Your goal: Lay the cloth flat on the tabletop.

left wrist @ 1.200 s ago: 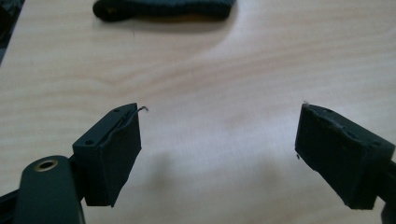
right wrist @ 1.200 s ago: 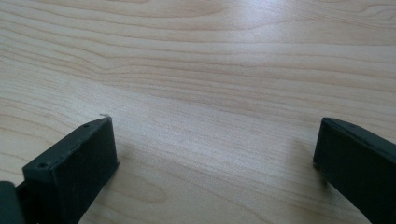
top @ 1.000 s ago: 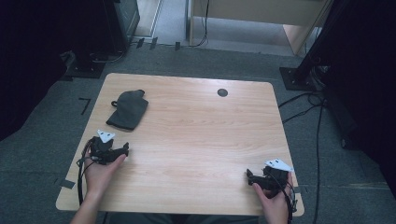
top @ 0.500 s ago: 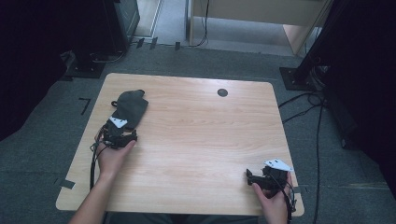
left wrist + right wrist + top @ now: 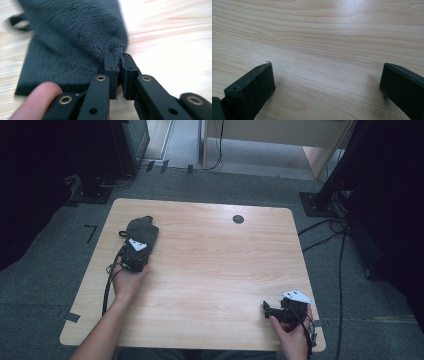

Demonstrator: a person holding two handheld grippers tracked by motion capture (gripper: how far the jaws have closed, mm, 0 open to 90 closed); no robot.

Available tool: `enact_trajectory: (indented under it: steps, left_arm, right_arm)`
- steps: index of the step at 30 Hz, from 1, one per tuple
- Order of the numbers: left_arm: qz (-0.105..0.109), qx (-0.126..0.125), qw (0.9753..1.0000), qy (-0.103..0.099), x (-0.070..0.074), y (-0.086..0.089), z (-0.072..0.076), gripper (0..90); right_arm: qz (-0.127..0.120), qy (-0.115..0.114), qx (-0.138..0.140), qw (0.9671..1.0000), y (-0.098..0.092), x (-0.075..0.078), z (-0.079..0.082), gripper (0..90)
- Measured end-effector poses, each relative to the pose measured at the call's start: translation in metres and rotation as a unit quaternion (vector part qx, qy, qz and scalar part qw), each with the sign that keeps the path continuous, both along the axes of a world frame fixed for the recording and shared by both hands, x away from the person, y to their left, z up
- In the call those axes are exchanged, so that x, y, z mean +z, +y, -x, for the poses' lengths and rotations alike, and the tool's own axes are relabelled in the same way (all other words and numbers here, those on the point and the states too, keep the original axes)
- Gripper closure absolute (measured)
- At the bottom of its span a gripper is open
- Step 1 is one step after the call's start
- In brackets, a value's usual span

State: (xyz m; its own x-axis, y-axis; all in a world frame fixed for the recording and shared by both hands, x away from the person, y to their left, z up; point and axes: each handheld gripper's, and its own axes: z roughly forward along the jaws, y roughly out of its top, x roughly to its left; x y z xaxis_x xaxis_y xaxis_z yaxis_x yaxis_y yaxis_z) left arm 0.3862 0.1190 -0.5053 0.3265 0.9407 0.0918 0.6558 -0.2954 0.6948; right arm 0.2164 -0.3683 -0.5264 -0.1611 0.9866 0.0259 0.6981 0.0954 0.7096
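While its two black jaws stand pressed together on a pinch of fabric, the left gripper [image 5: 119, 72] holds the near corner of the dark grey, fleecy cloth [image 5: 75, 42], whose nap bunches up into a small peak where the jaws bite it. A fingertip of the left hand [image 5: 127, 282] shows at the lower left of the left gripper view. From above, the same gripper [image 5: 136, 252] sits over the cloth's near end, and the cloth [image 5: 142, 227] lies flat, roughly oblong, with a small loop at its far left edge, on the left part of the pale, wood-grain rectangular table [image 5: 215, 270], close to that table's left edge. The pile looks soft and plush; one end in the left gripper view shows a smoother, ribbed band. Well apart, at the table's near right corner, the right gripper [image 5: 272, 311] rests in the right hand [image 5: 290, 332], its jaws spread wide over bare wood [image 5: 324, 50] with nothing between them. A small dark round disc [image 5: 238, 219] lies near the table's far edge.
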Motion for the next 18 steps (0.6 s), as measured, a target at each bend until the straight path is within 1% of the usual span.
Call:
enact_trajectory:
  steps: [1, 2, 3, 5, 7, 9, 11, 12, 15, 16, 18]
  left_arm:
    - [-0.002, -0.026, 0.9997, 0.002, 0.001, -0.011, 0.007, 86.4]
    - [-0.002, -0.026, 0.9997, 0.002, 0.001, -0.011, 0.007, 86.4]
    - [-0.002, -0.039, 0.9992, 0.000, 0.002, -0.018, 0.012, 86.4]
    - [0.011, -0.062, 0.9980, -0.001, 0.005, -0.031, 0.025, 86.4]
    - [0.022, -0.092, 0.9955, -0.001, 0.005, -0.045, 0.041, 86.4]
    - [0.035, -0.120, 0.9921, 0.001, 0.004, -0.060, 0.057, 86.4]
    - [0.046, -0.147, 0.9880, 0.004, 0.003, -0.075, 0.073, 86.3]
    - [0.048, -0.158, 0.9863, 0.006, 0.003, -0.083, 0.082, 86.2]
    - [0.046, -0.186, 0.9814, 0.002, 0.001, -0.104, 0.107, 85.7]
    - [0.053, -0.194, 0.9797, 0.001, 0.001, -0.109, 0.115, 85.6]
    - [0.054, -0.218, 0.9745, 0.002, 0.002, -0.118, 0.130, 85.6]
  right_arm:
    - [0.001, 0.000, 0.001, 1.0000, 0.000, 0.000, 0.000, 0.0]
    - [0.001, 0.000, 0.001, 1.0000, 0.000, 0.000, 0.000, 0.0]
    - [0.001, 0.000, 0.001, 1.0000, 0.000, 0.000, 0.000, 0.0]
    - [0.001, 0.000, 0.001, 1.0000, 0.000, 0.000, 0.000, 0.0]
    - [0.001, 0.000, 0.001, 1.0000, 0.000, 0.000, 0.000, 0.0]
    - [0.001, 0.000, 0.001, 1.0000, 0.000, 0.000, 0.000, 0.0]
    - [0.000, 0.000, 0.000, 1.0000, 0.000, 0.000, 0.000, 0.0]
    - [0.001, 0.000, 0.000, 1.0000, 0.000, 0.000, 0.000, 0.0]
    - [0.001, 0.000, -0.001, 1.0000, 0.000, 0.000, 0.000, 0.0]
    - [0.001, 0.000, -0.003, 1.0000, 0.001, 0.000, 0.000, 0.0]
    - [0.000, 0.000, -0.015, 0.9999, 0.003, 0.000, 0.002, 0.6]
